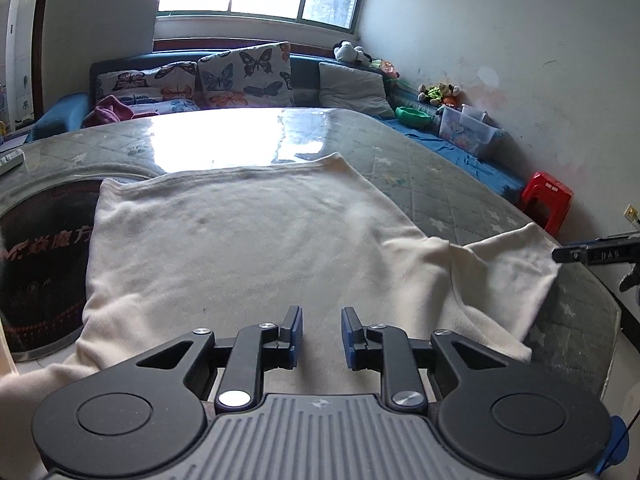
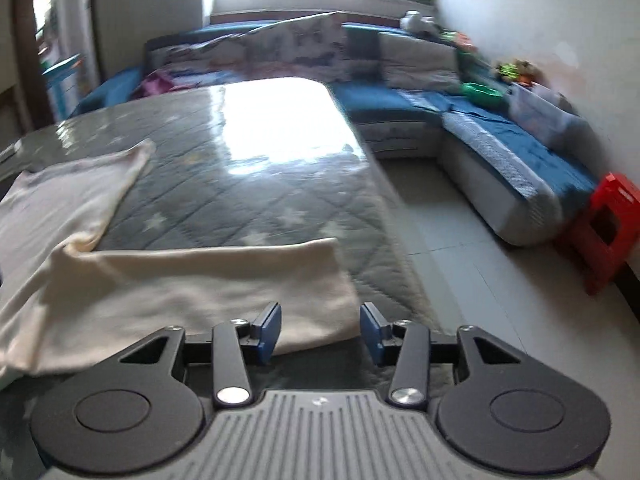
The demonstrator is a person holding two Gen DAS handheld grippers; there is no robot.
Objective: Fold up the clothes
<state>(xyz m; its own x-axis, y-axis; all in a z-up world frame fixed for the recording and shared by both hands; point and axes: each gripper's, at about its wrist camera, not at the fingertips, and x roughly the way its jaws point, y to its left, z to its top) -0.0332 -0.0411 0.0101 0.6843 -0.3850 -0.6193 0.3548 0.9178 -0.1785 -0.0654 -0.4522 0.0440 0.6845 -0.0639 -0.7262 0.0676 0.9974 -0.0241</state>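
A cream garment [image 1: 240, 248] lies spread flat on the glass-topped table [image 1: 460, 184], its right sleeve [image 1: 508, 280] stretched out toward the table's right edge. My left gripper [image 1: 321, 320] hovers open over the garment's near part, nothing between its blue pads. In the right wrist view the same garment [image 2: 52, 216] fills the left side, and its sleeve [image 2: 224, 280] runs across just in front of my right gripper [image 2: 320, 318]. That gripper is open and empty above the sleeve's end. The right gripper's black tip [image 1: 592, 254] also shows at the far right of the left wrist view.
A round dark mat with printed characters [image 1: 44, 264] lies under the garment's left side. A blue sofa [image 2: 500, 148] with butterfly cushions [image 1: 248, 76], toys and a plastic box [image 1: 468, 130] wraps around the table. A red stool [image 2: 608, 224] stands on the tiled floor at the right.
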